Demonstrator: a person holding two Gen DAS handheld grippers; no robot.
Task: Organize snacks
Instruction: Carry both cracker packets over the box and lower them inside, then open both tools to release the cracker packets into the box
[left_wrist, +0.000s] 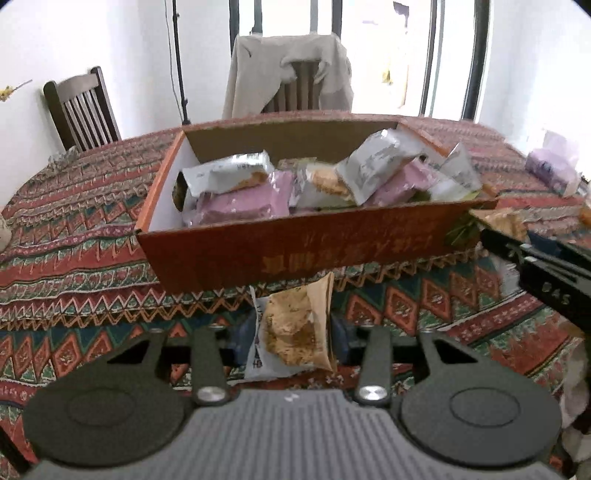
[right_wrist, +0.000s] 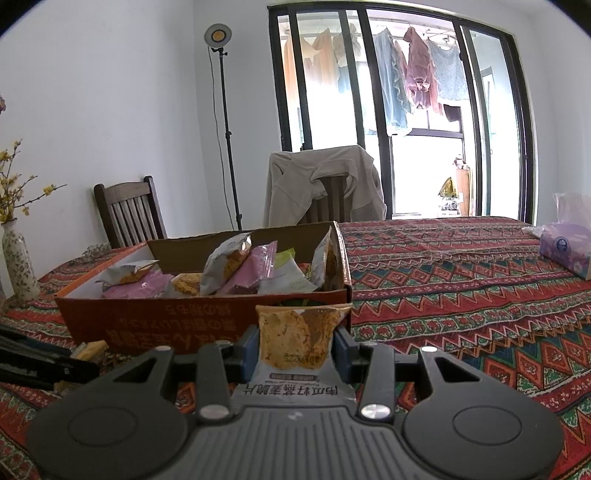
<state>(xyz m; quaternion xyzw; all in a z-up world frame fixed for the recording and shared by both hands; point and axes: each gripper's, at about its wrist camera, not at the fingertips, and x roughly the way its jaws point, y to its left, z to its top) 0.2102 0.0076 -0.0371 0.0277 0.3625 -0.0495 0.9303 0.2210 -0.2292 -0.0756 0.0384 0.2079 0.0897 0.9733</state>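
Note:
An orange cardboard box (left_wrist: 295, 251) lies on the patterned tablecloth, holding several snack packets (left_wrist: 240, 199) in pink, white and silver. In front of its near wall, my left gripper (left_wrist: 293, 339) is shut on a clear packet of brown crisp snacks (left_wrist: 295, 325), held upright between the blue pads. My right gripper (right_wrist: 295, 347) is shut on a similar crisp packet (right_wrist: 291, 332) just before the box's right corner (right_wrist: 343, 295). It also shows at the right edge of the left wrist view as a black right gripper (left_wrist: 535, 266).
A purple tissue pack (right_wrist: 565, 251) sits at the table's far right. A flowered vase (right_wrist: 18, 266) stands at the far left. Behind the table are a dark wooden chair (right_wrist: 129, 210), a chair draped with a beige jacket (right_wrist: 325, 184) and a lamp stand (right_wrist: 229, 147).

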